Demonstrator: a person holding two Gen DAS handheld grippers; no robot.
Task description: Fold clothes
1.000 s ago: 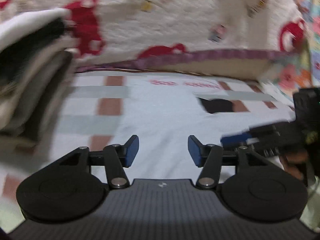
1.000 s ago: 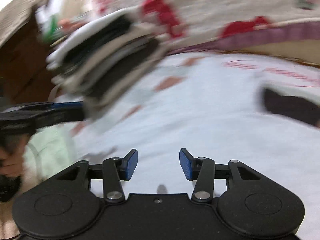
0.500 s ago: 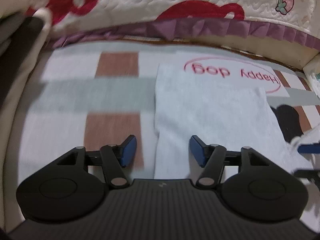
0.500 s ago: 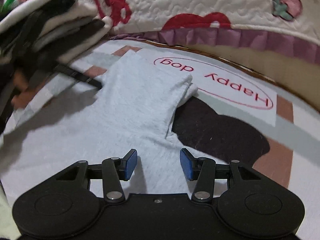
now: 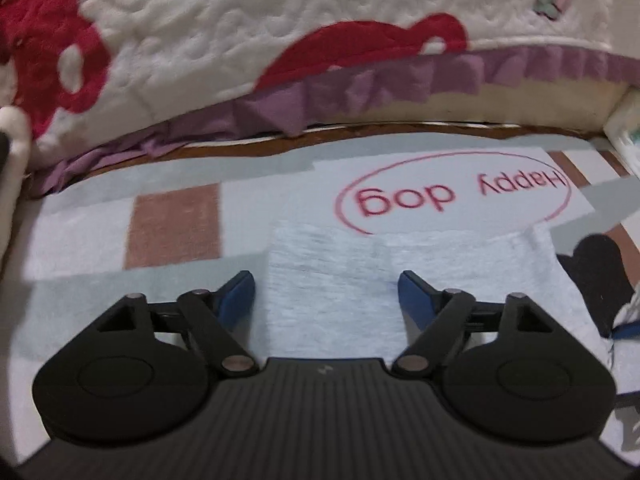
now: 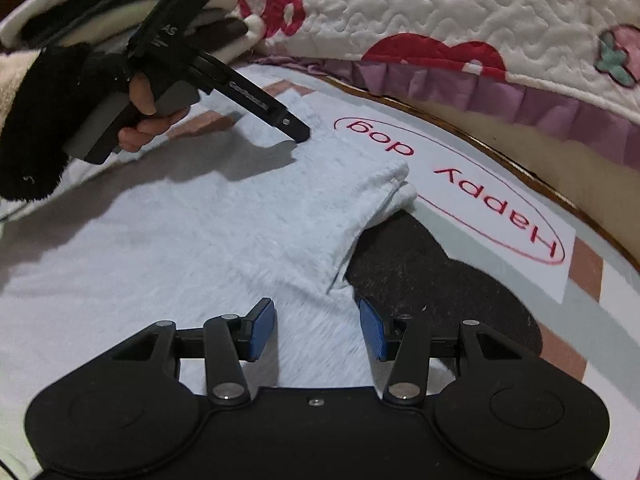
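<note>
A pale grey fleecy garment (image 6: 224, 232) lies flat on a patterned mat, with one leg or sleeve end (image 6: 394, 184) reaching toward the "Happy dog" print. My left gripper (image 5: 327, 292) is open low over the garment's (image 5: 360, 272) far left corner. In the right wrist view the same left gripper (image 6: 298, 132) hangs just above that corner, held by a hand in a black fluffy sleeve (image 6: 44, 112). My right gripper (image 6: 317, 328) is open over the garment's near right edge, beside a black patch (image 6: 432, 280). Nothing sits between either pair of fingers.
A quilted white cover with red shapes and a purple frill (image 5: 360, 88) borders the mat's far side. A stack of folded clothes (image 6: 100, 12) sits at the far left. The mat (image 5: 172, 224) shows brown and grey squares and the "Happy dog" oval (image 5: 452, 200).
Both grippers swung from the folded stack to the grey garment and came closer to it. The left gripper now sits over the far left corner with wider jaws, the right over the near right edge.
</note>
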